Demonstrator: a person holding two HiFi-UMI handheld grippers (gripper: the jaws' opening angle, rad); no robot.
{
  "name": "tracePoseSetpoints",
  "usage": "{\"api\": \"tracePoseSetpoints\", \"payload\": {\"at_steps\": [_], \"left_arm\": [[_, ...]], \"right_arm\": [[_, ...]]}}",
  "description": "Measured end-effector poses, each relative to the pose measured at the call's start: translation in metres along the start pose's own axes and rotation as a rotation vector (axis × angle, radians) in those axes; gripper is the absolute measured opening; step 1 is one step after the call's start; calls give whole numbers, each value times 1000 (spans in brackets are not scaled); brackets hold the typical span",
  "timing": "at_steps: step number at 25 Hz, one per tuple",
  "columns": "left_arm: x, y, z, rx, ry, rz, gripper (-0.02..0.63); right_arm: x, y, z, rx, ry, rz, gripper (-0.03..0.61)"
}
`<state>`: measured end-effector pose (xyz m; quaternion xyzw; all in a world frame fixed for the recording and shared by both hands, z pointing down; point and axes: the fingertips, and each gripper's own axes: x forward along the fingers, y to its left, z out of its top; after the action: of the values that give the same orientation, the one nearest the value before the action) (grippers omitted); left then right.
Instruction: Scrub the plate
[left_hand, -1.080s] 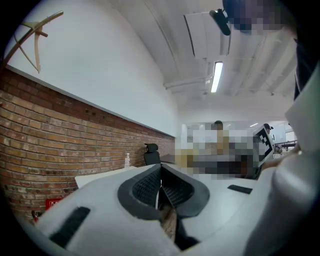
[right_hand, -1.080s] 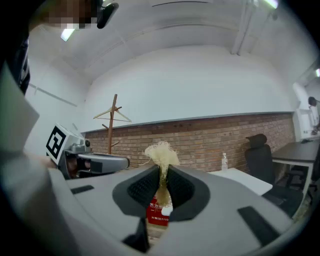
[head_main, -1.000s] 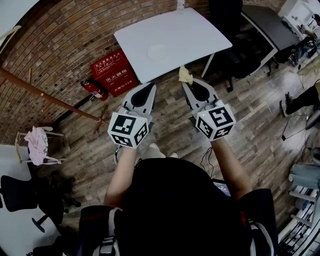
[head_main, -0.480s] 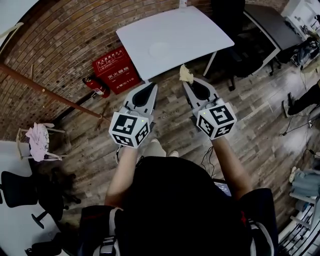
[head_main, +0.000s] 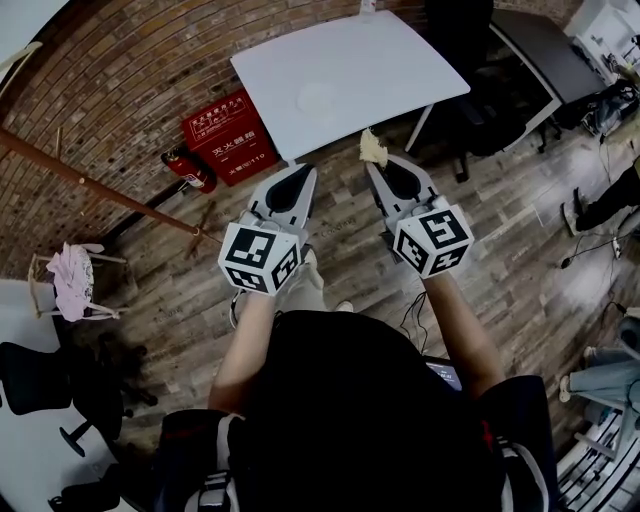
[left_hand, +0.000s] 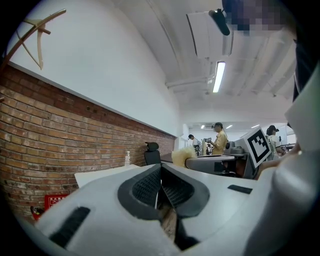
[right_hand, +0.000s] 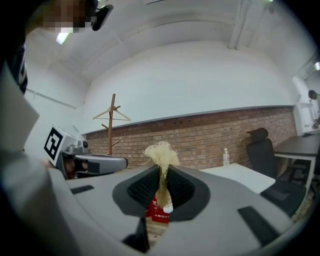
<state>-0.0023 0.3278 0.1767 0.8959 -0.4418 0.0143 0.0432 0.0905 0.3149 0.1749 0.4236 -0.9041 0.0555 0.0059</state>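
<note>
Ahead of the person, on the white tabletop (head_main: 400, 60), lies the plate (head_main: 320, 100), white on white and hard to make out, flat and round, so no side of it favours one approach over another. It sits a little in from the near edge. Both tongs are held level and point towards it from short of that edge. The left tongs (head_main: 298, 176) are clenched on nothing, their ribbed pads pressed together. The right tongs (head_main: 374, 164) are clamped on a straw-coloured scrubber (head_main: 372, 148), whose tuft stands out past the tips. The plate lies forward of both, roughly between their lines and slightly left of the scrubber. I judge that the right hand has to go forward and a touch inward. Nothing stands on the tabletop between scrubber and plate; a bottle (head_main: 362, 8) sits at the far edge, well apart. A red box (head_main: 228, 140) and a fire extinguisher (head_main: 190, 175) rest by the brick wall to the left, and a dark office chair (head_main: 480, 110) stands to the right of the tabletop.
</note>
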Motion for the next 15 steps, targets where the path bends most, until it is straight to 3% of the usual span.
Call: {"api": "tracePoseSetpoints", "payload": {"at_steps": [15], "left_arm": [[55, 60, 8, -2, 11, -14, 20]], "right_arm": [[70, -36, 6, 12, 5, -6, 54]]}}
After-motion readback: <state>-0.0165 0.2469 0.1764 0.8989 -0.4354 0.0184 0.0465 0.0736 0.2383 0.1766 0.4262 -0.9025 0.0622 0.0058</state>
